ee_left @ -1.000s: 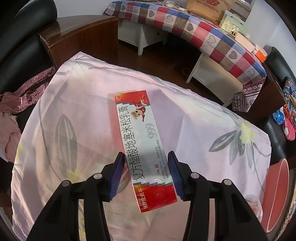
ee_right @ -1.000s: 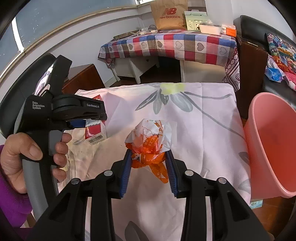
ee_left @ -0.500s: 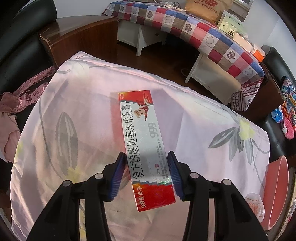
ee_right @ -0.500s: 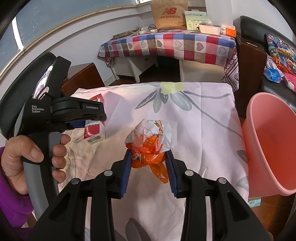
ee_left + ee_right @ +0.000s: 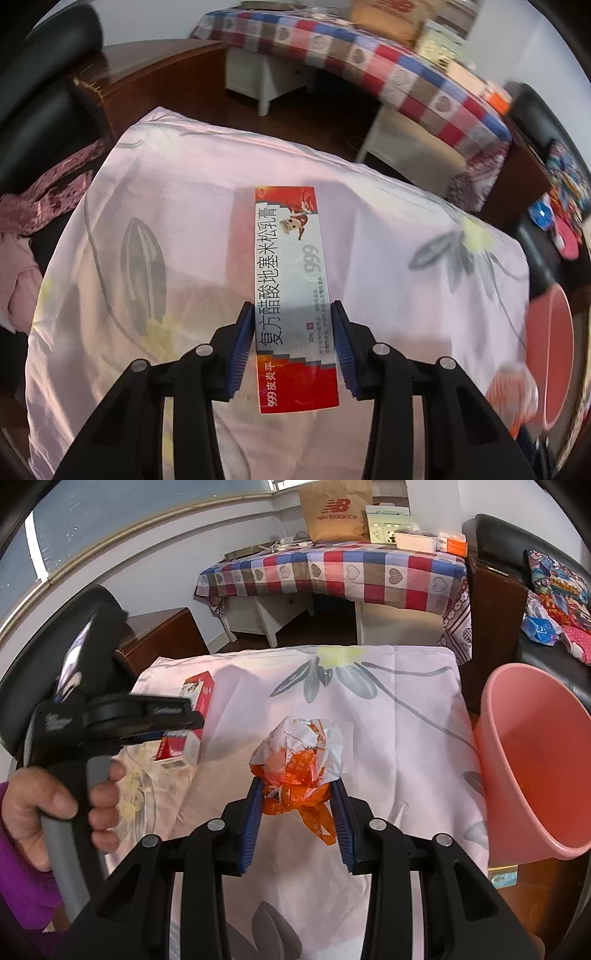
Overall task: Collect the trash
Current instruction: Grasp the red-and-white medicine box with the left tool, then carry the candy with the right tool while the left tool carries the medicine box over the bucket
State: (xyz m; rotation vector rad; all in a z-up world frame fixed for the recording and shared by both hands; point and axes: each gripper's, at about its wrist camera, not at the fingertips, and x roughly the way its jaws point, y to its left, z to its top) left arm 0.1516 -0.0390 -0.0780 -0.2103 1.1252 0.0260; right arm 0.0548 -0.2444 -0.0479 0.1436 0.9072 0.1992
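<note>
My left gripper (image 5: 294,325) is shut on a long red-and-white ointment box (image 5: 291,280) and holds it just above the pink flowered cloth (image 5: 184,206). The box also shows in the right wrist view (image 5: 188,720), clamped by the left gripper (image 5: 173,716). My right gripper (image 5: 297,805) is shut on a crumpled orange-and-white plastic bag (image 5: 301,753), held over the cloth (image 5: 399,738). A pink plastic bin (image 5: 535,760) stands off the cloth's right edge; its rim also shows in the left wrist view (image 5: 554,354).
A table with a checkered cloth (image 5: 332,572) stands behind, with a brown paper bag (image 5: 334,509) and boxes on it. Dark wooden furniture (image 5: 162,635) is at the left, a black sofa with clutter (image 5: 546,602) at the right. A pink garment (image 5: 22,280) lies off the cloth's left.
The left gripper has closed in on the ointment box and lifted it, turning to the right. The right gripper still holds the bag in place.
</note>
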